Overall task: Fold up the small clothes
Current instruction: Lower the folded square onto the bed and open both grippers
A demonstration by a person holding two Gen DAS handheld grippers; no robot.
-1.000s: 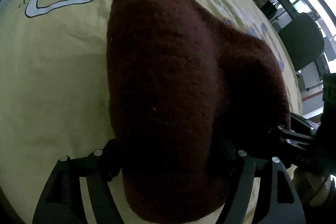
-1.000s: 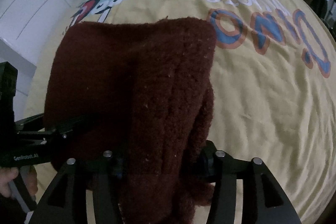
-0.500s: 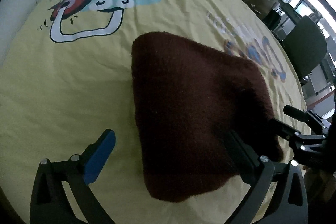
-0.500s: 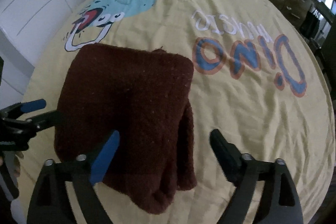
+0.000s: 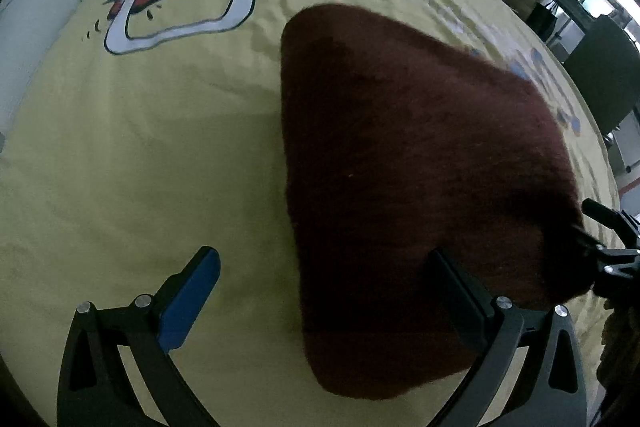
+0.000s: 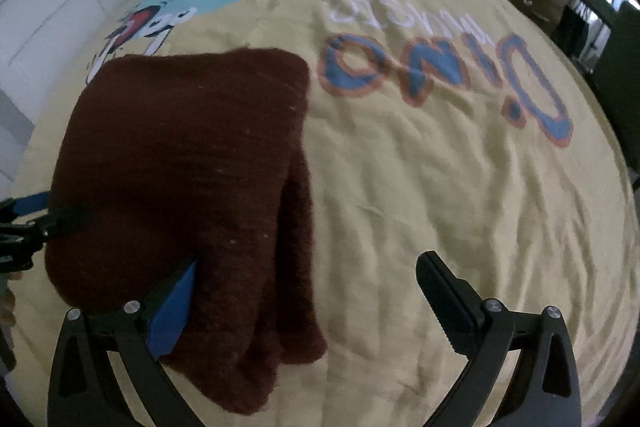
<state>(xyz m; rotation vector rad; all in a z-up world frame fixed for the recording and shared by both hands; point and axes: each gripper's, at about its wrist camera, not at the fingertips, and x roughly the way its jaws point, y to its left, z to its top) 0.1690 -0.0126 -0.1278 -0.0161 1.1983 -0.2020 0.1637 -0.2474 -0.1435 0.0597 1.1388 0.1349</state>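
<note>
Maroon knit garment (image 5: pixel 420 155) lies folded on the yellow bedspread (image 5: pixel 140 155). Left gripper (image 5: pixel 324 287) has just spread wide, released, cloth beneath its right finger; right gripper (image 6: pixel 308 291) likewise, cloth under its left finger.

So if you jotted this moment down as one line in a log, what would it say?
stage: fold released | left gripper: open, jaws just opened | right gripper: open, jaws just opened | maroon garment: folded, lying on yellow bedspread

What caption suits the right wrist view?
Open right gripper above a folded dark maroon knitted garment on a yellow cartoon-print bedsheet.
</note>
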